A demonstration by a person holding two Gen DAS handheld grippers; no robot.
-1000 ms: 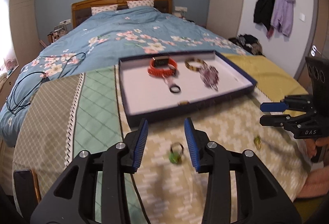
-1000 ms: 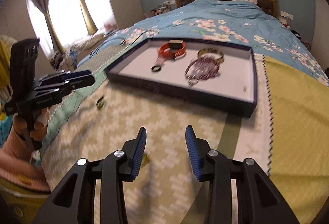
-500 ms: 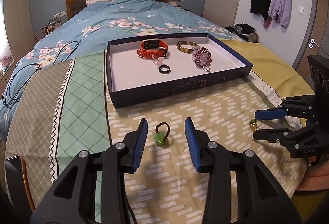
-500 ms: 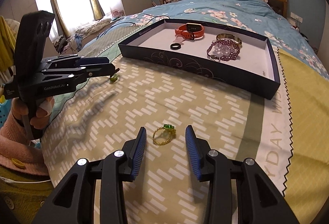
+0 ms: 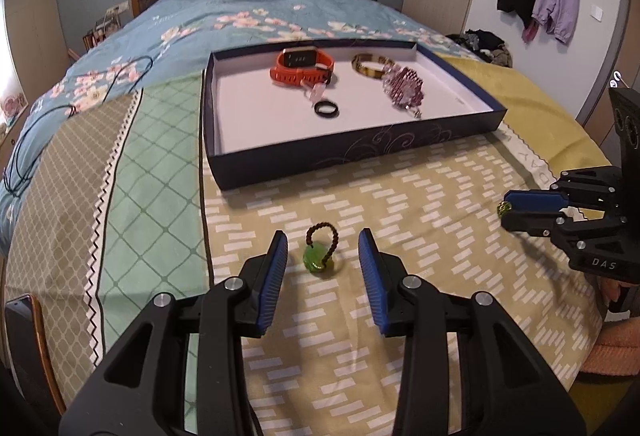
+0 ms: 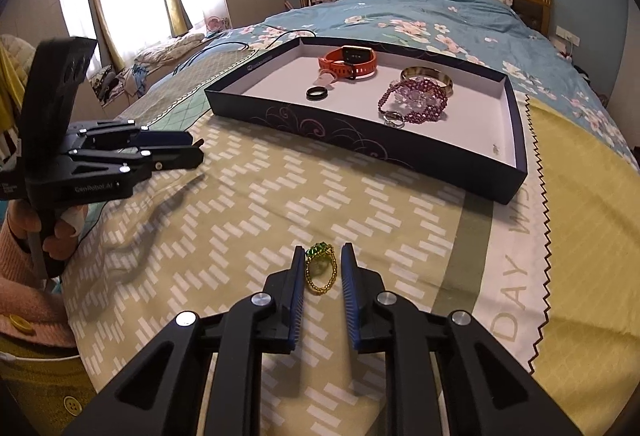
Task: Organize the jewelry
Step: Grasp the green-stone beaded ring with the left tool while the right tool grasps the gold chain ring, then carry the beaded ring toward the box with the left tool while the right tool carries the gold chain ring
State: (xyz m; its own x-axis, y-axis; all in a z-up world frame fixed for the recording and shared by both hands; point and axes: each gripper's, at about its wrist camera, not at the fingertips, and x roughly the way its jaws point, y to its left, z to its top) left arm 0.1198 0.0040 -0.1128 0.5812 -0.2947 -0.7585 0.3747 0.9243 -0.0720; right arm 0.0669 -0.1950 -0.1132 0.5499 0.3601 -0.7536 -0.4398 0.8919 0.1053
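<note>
A bed (image 5: 248, 16) with a blue floral cover fills the room, its near part spread with a yellow patterned cloth (image 5: 400, 220). On that cloth, toward the far side, lies a shallow dark box tray (image 5: 352, 152) with a white floor, holding an orange watch (image 5: 302, 66), a brown bangle (image 5: 370, 66), a purple bead bracelet (image 5: 404, 88) and a black ring (image 5: 326, 109). Nearer, at the left, the left gripper (image 5: 322, 256) has its fingers spread to either side of a dark bead ring with a green stone (image 5: 320, 250), which lies on the cloth untouched. At the right, the right gripper (image 6: 322, 270) has just been closing its fingers on a gold bead ring with a green stone (image 6: 319, 268); the ring sits between the pads, and whether both press on it cannot be told.
</note>
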